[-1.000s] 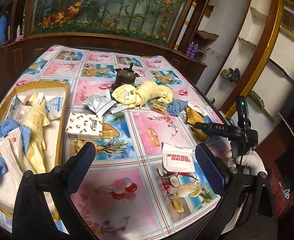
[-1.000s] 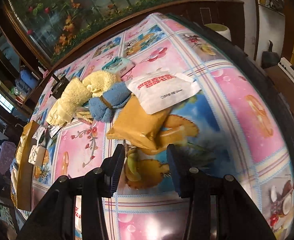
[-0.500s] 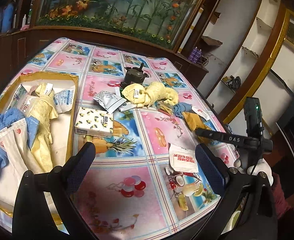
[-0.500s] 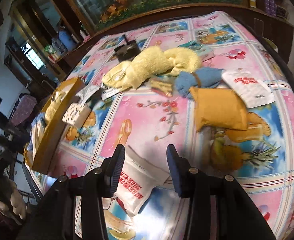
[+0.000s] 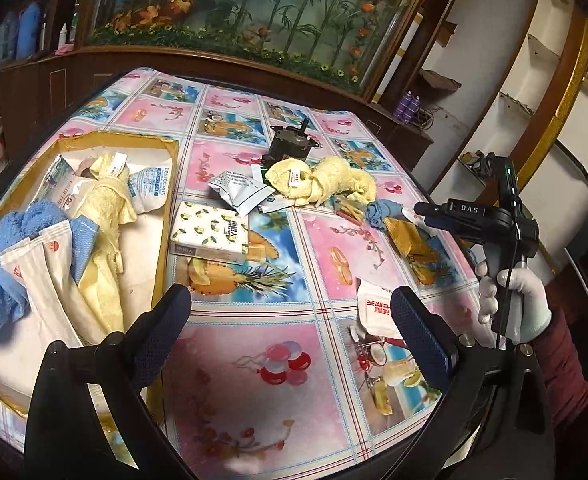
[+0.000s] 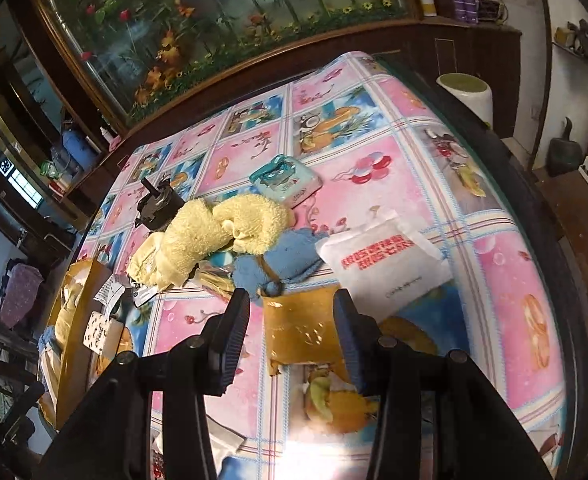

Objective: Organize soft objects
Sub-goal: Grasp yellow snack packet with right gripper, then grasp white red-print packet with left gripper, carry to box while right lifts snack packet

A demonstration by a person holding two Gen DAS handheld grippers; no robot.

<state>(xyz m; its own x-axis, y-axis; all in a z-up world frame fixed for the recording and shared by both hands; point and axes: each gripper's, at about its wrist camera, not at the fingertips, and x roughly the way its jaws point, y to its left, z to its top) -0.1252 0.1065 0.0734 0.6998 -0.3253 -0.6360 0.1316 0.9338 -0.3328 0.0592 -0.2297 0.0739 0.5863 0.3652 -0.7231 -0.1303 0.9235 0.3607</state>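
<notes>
My right gripper (image 6: 292, 320) is open, its fingers either side of a mustard-yellow soft pack (image 6: 297, 332) on the table; that pack also shows in the left wrist view (image 5: 407, 236). Beyond it lie a blue cloth (image 6: 290, 260), a yellow towel (image 6: 218, 236) and a white pouch with red print (image 6: 385, 264). My left gripper (image 5: 292, 328) is open and empty over the near table edge. A gold-rimmed tray (image 5: 166, 216) at the left holds a blue towel (image 5: 18, 232), a yellow towel (image 5: 102, 216) and white pouches. Another white pouch (image 5: 373, 312) lies by my left gripper's right finger.
A lemon-print tissue pack (image 5: 210, 234), a crumpled foil packet (image 5: 240, 190) and a dark motor part (image 5: 290, 142) sit mid-table. A teal wipes pack (image 6: 286, 180) lies at the far side. The right gripper body (image 5: 473, 216) hangs over the table's right edge. A white bucket (image 6: 465, 92) stands beyond it.
My right gripper swung back from the near white pouch to the mustard pack, which now sits between its fingers. My left gripper drew back and shifted slightly left; both stay open.
</notes>
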